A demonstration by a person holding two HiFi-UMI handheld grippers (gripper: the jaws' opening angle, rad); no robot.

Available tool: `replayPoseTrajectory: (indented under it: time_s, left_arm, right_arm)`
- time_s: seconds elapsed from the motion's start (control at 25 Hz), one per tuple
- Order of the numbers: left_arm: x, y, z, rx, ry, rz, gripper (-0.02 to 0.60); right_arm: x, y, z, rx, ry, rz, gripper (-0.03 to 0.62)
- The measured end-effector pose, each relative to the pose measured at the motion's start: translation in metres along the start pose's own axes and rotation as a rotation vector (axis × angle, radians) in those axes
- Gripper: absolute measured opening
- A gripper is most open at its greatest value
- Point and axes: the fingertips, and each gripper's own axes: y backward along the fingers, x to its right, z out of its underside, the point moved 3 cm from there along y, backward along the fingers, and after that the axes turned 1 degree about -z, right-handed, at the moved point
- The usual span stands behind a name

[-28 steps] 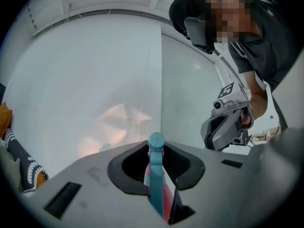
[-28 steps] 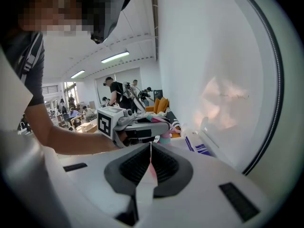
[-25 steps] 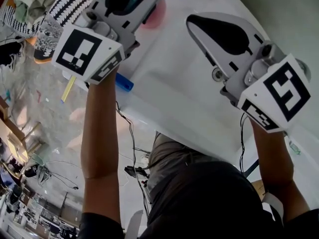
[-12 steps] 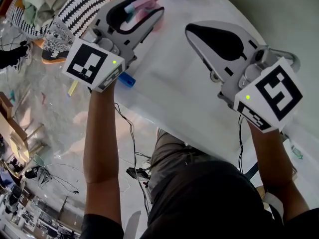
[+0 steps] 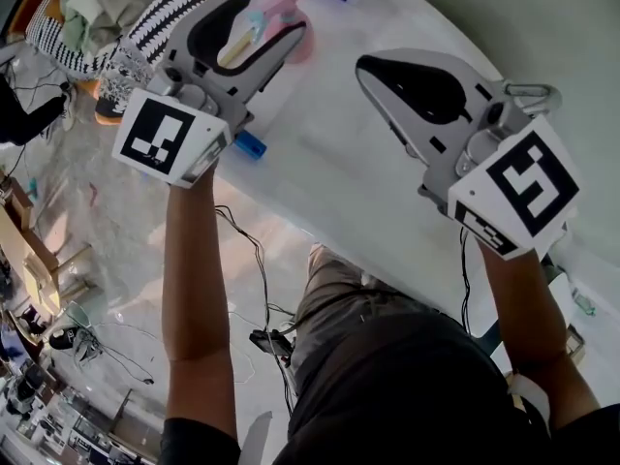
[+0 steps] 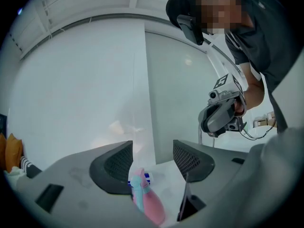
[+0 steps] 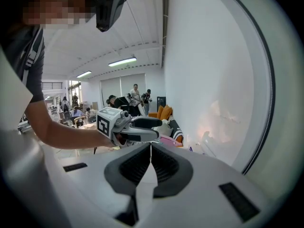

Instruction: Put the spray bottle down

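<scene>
Pink spray bottle [image 5: 289, 10] lies on the white table [image 5: 339, 163], upper left of the head view, between the fingers of the left gripper [image 6: 153, 153], just spread clear of it; set-down looks complete. Right gripper [image 7: 151, 151] fingers pressed together, empty

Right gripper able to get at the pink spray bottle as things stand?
Probably not. The left gripper, whose jaws have just been opening, has the spray bottle between them, blocking its sides. The right gripper is shut and apart from it, above the white table. Left would likely need to withdraw first.
</scene>
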Motion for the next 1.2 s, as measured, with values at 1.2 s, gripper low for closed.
replayPoseTrajectory:
  time_s: [1.2]
  left_arm:
    - [0.354, 0.096, -0.174, 0.204, 0.409, 0.37, 0.244]
  right_arm:
    - [-0.16, 0.239, 0.008, 0.201, -0.047, -0.198, 0.008]
